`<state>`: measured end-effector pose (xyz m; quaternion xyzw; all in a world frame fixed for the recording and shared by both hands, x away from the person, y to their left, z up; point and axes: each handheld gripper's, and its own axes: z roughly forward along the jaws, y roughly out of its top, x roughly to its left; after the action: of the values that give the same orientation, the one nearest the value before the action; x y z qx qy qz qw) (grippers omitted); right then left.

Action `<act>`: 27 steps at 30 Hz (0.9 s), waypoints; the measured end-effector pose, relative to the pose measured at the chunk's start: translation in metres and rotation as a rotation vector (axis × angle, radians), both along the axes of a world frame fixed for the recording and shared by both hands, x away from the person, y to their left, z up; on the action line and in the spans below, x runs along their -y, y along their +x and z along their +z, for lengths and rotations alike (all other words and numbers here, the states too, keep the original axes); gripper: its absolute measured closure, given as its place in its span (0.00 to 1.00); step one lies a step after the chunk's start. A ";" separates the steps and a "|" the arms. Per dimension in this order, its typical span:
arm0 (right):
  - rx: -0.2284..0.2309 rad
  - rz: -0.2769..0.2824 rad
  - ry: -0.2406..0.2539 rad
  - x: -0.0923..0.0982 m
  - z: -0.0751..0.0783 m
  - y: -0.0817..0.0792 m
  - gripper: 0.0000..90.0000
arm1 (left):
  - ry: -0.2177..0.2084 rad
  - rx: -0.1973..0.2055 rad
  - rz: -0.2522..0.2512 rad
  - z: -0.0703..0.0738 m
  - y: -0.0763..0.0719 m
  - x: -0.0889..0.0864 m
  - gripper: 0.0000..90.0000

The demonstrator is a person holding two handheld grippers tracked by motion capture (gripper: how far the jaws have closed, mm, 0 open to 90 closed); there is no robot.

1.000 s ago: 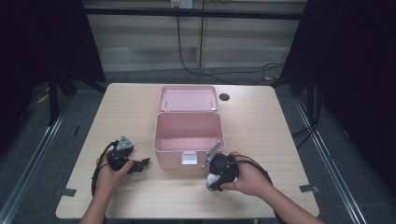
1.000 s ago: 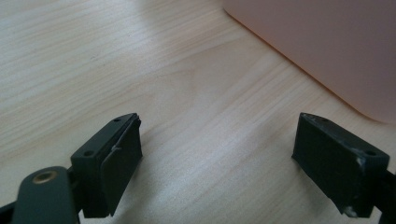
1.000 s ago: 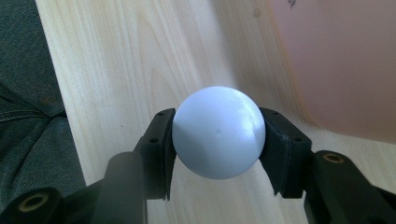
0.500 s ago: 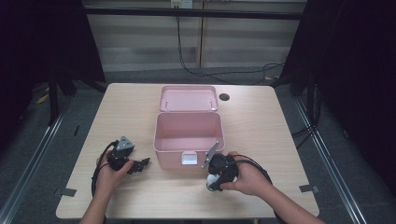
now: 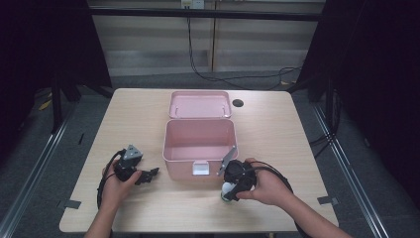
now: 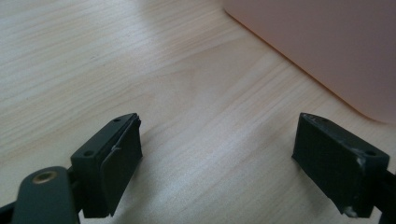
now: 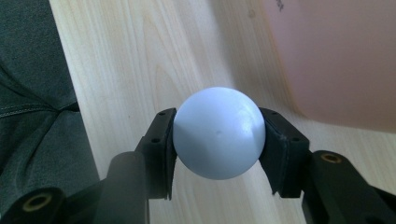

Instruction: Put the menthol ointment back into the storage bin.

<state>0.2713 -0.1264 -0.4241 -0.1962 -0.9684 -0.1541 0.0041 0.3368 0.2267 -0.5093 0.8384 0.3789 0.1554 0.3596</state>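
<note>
An open pink box [image 5: 171,148] stands mid-table, and its lid [image 5: 200,104] lies flat behind it. By the box's front right corner my right gripper [image 5: 230,191] points down at the table, shut on a white ball [image 5: 227,188]. In the right gripper view the ball [image 7: 218,133] sits pressed between both pads [image 7: 163,149] just above the wood, with the box wall [image 7: 341,60] close by. Left of the box, my left gripper [image 5: 151,173] rests low, pointing toward it. Its jaws [image 6: 219,144] stand open over bare wood, the pink wall [image 6: 327,46] just beyond them.
A dark round hole [image 5: 237,103] sits in the tabletop right of the lid. The table's front edge runs close under both hands, and dark fabric [image 7: 32,93] lies beyond it. Cables [image 5: 233,79] trail on the floor behind the table.
</note>
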 end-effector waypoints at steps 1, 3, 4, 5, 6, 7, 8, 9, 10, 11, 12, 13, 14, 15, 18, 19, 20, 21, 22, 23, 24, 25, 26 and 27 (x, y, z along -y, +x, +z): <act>0.003 -0.003 0.002 0.001 0.001 0.000 0.56 | -0.001 0.000 0.000 0.000 0.000 0.000 0.16; -0.005 -0.004 -0.001 0.004 0.005 0.000 0.56 | 0.000 0.000 0.000 0.000 0.000 0.000 0.16; -0.003 -0.010 -0.003 0.004 0.006 0.000 0.56 | -0.001 0.000 0.000 0.000 0.000 0.000 0.16; -0.008 -0.006 -0.005 0.005 0.008 0.000 0.56 | 0.000 0.000 0.000 0.000 0.000 0.000 0.16; -0.008 -0.006 -0.005 0.005 0.008 0.000 0.56 | 0.000 0.000 0.000 0.000 0.000 0.000 0.16; -0.006 -0.009 -0.005 0.006 0.009 0.000 0.56 | -0.001 0.000 0.000 0.000 0.000 0.000 0.16; -0.012 -0.011 -0.005 0.007 0.011 0.000 0.56 | -0.001 0.000 0.000 0.000 0.000 0.000 0.16; -0.013 -0.008 -0.007 0.007 0.012 0.001 0.56 | 0.000 0.000 0.000 0.000 0.000 0.000 0.16; -0.015 -0.019 -0.004 0.008 0.014 0.001 0.56 | -0.001 0.000 0.000 0.000 0.000 0.000 0.16; -0.013 -0.014 -0.001 0.009 0.016 0.002 0.56 | -0.001 0.000 0.000 0.000 0.000 0.000 0.16; -0.017 -0.024 -0.001 0.010 0.019 0.002 0.56 | -0.001 0.000 0.000 0.000 0.000 0.000 0.16; -0.017 -0.025 -0.006 0.011 0.021 0.002 0.56 | 0.000 0.000 0.000 0.000 0.000 0.000 0.16; -0.017 -0.019 -0.011 0.012 0.022 0.003 0.56 | -0.001 0.000 0.000 0.000 0.000 0.000 0.16; -0.021 -0.024 -0.014 0.012 0.024 0.003 0.56 | 0.000 0.000 0.000 0.000 0.000 0.000 0.16; -0.025 -0.020 -0.016 0.014 0.028 0.004 0.56 | -0.001 0.000 0.000 0.000 0.000 0.000 0.16; -0.022 -0.023 -0.020 0.015 0.032 0.004 0.56 | -0.001 0.000 0.000 0.000 0.000 0.000 0.16; -0.022 -0.023 -0.020 0.015 0.032 0.004 0.56 | -0.001 0.000 0.000 0.000 0.000 0.000 0.16; -0.023 -0.024 -0.018 0.016 0.036 0.004 0.56 | -0.001 0.000 0.000 0.000 0.000 0.000 0.16; -0.023 -0.024 -0.018 0.016 0.036 0.004 0.56 | -0.001 0.000 0.000 0.000 0.000 0.000 0.16; -0.025 -0.020 -0.025 0.017 0.041 0.004 0.56 | -0.002 -0.001 0.001 0.000 0.000 0.000 0.16; -0.025 -0.020 -0.025 0.017 0.041 0.004 0.56 | -0.002 -0.001 0.001 0.000 0.000 0.000 0.16; -0.021 -0.021 -0.021 0.019 0.045 0.005 0.56 | -0.003 -0.001 0.001 0.000 0.000 0.000 0.16; -0.021 -0.021 -0.021 0.019 0.045 0.005 0.56 | -0.003 -0.001 0.001 0.000 0.000 0.000 0.16; -0.024 -0.026 -0.020 0.020 0.046 0.005 0.56 | -0.008 -0.001 0.005 0.000 0.000 0.000 0.16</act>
<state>0.2764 -0.1460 -0.3778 -0.2108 -0.9671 -0.1422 0.0119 0.3367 0.2263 -0.5097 0.8362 0.3817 0.1544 0.3623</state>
